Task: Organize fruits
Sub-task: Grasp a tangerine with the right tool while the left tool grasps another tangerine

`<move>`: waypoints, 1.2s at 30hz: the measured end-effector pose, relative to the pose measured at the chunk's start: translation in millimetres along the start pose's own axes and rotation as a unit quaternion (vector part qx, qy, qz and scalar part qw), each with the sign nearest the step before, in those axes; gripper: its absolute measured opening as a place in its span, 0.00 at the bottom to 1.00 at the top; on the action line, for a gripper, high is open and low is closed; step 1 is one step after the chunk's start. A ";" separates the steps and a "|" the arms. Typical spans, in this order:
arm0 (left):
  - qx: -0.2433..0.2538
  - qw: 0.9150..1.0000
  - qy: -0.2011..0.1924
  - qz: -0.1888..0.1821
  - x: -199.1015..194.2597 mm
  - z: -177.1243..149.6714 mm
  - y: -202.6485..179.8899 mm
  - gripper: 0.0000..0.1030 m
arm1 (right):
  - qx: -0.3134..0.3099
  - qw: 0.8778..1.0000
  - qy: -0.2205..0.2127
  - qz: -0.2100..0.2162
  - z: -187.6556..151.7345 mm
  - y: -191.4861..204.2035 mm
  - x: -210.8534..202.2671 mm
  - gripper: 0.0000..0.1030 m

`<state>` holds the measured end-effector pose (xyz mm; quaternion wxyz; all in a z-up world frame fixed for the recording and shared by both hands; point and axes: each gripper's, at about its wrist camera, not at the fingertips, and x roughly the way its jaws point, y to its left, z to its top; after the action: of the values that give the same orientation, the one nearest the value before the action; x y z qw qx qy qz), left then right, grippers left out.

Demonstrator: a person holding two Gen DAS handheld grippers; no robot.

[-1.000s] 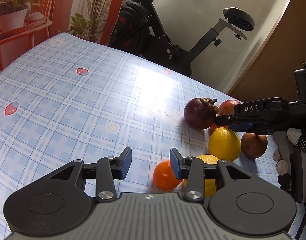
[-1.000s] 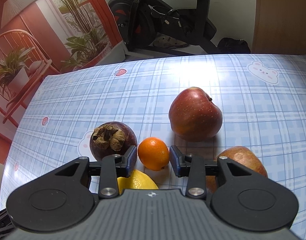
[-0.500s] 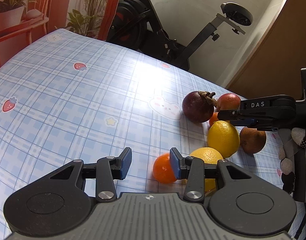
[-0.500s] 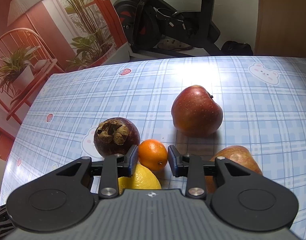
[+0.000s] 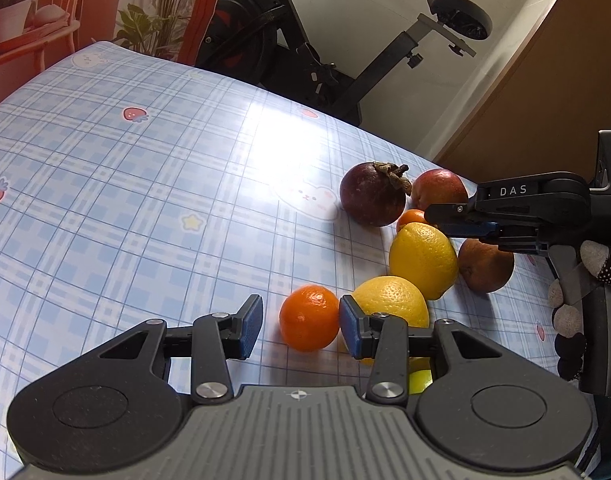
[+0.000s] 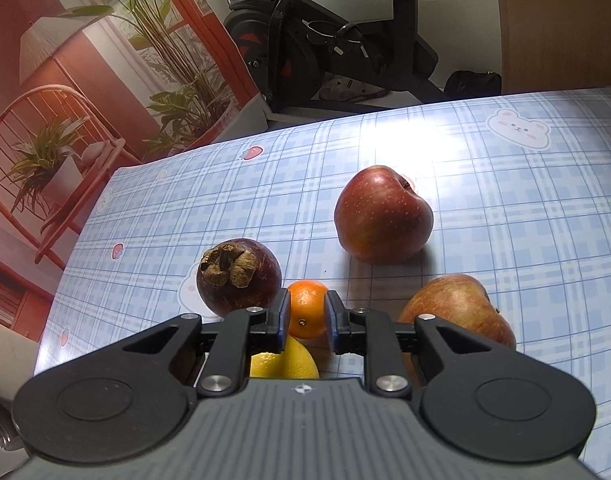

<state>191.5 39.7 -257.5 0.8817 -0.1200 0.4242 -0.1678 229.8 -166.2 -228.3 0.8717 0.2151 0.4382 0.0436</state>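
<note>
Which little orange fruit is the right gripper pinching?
The small orange mandarin between the dark purple mangosteen and the reddish-brown apple; the right gripper squeezes it. The other mandarin sits free on the table.

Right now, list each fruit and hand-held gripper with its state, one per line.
Right hand-held gripper: shut on the small orange.
Left hand-held gripper: open, bigger orange between its pads, ungripped.
Mangosteen: resting, calyx up.
Red apple: resting, free.
Second apple: resting beside the right gripper.
Two lemons: resting, touching.
</note>
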 end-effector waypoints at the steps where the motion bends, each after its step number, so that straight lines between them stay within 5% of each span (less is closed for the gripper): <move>1: 0.000 1.000 0.001 -0.001 -0.5 0.5 0.8 0.43 | 0.001 1.000 0.003 0.002 0.7 1.1 2.6 0.25; 6: -0.008 1.000 0.003 -0.007 1.7 1.3 4.3 0.48 | -0.008 1.000 0.007 -0.012 2.0 7.9 12.4 0.35; 19: -0.051 0.998 0.014 -0.040 10.2 1.3 17.9 0.51 | -0.020 0.999 0.015 -0.020 2.3 14.6 22.4 0.35; 30: -0.054 0.996 0.017 -0.065 10.4 -0.8 17.9 0.35 | -0.023 1.000 0.010 -0.010 -5.7 11.6 17.4 0.35; 36: -0.021 0.999 0.004 -0.035 7.0 -1.3 8.5 0.34 | -0.019 1.000 0.006 -0.007 -8.2 10.8 14.4 0.35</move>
<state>196.2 44.6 -266.3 0.8708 -0.1530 0.4266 -0.1903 233.4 -149.8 -238.9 0.8735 0.1948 0.4437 0.0467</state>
